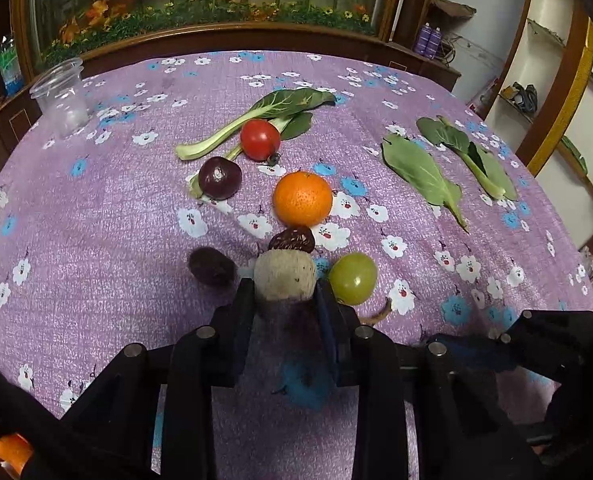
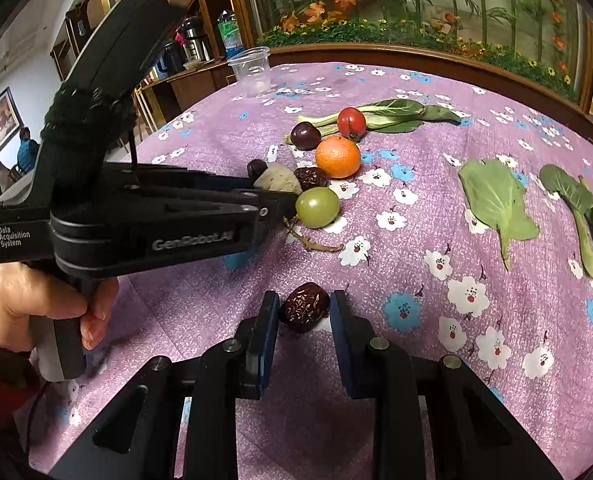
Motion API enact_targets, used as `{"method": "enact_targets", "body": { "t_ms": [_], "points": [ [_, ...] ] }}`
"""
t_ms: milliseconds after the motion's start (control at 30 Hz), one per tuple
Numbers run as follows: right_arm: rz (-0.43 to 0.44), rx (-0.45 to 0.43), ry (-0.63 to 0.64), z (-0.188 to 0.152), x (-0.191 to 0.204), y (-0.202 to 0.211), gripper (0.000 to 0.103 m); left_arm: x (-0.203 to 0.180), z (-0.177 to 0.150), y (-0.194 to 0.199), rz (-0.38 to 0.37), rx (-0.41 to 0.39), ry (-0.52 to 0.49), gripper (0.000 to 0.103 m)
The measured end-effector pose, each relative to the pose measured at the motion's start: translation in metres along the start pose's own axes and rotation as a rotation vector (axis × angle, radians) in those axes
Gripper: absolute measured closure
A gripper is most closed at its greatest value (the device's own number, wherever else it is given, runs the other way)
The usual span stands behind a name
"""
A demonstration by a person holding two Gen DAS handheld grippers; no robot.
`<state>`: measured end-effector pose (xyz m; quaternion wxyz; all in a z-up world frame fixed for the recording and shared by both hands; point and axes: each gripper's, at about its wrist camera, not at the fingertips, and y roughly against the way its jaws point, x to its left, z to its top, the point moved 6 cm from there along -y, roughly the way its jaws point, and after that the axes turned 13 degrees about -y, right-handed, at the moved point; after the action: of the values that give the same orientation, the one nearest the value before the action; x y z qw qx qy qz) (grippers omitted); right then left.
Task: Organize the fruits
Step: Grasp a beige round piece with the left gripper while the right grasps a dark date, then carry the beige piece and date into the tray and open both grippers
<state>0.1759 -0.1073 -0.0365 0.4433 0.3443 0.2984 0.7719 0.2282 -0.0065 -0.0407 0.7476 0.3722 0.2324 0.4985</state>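
My left gripper [image 1: 284, 288] is shut on a beige kiwi [image 1: 284, 276], low over the purple flowered tablecloth [image 1: 96, 220]. Around it lie a red date [image 1: 292, 238], a green grape [image 1: 353, 278], a dark plum [image 1: 211, 266], an orange [image 1: 302, 199], a dark cherry [image 1: 219, 178] and a tomato [image 1: 260, 139]. In the right wrist view my right gripper [image 2: 303, 308] is closed around another red date [image 2: 305, 307], near the cloth. The left gripper [image 2: 284, 196], kiwi [image 2: 278, 180], grape [image 2: 317, 207] and orange [image 2: 338, 157] show there too.
Bok choy leaves lie behind the tomato [image 1: 264, 114] and at the right [image 1: 420, 172]. A clear plastic cup [image 1: 62, 98] stands at the far left. A dry stem [image 2: 312, 240] lies near the grape. A wooden rail and planter border the far table edge.
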Motion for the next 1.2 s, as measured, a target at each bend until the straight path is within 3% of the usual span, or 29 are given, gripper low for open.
{"method": "enact_targets", "body": {
  "t_ms": [267, 567, 867, 1200],
  "points": [
    [0.032, -0.015, -0.04, -0.001, -0.003, 0.013, 0.077, 0.006, -0.014, 0.021, -0.013, -0.04, 0.078, 0.077],
    [0.092, -0.067, -0.034, -0.003, 0.022, 0.05, 0.077, 0.008, -0.052, 0.107, 0.018, -0.104, 0.122, 0.077],
    [0.188, -0.071, 0.039, -0.025, 0.095, 0.073, 0.077, 0.026, -0.127, 0.204, 0.131, -0.146, 0.185, 0.076],
    [0.273, -0.053, 0.127, -0.047, 0.172, 0.081, 0.077, 0.059, -0.187, 0.252, 0.253, -0.147, 0.281, 0.076]
  ]
}}
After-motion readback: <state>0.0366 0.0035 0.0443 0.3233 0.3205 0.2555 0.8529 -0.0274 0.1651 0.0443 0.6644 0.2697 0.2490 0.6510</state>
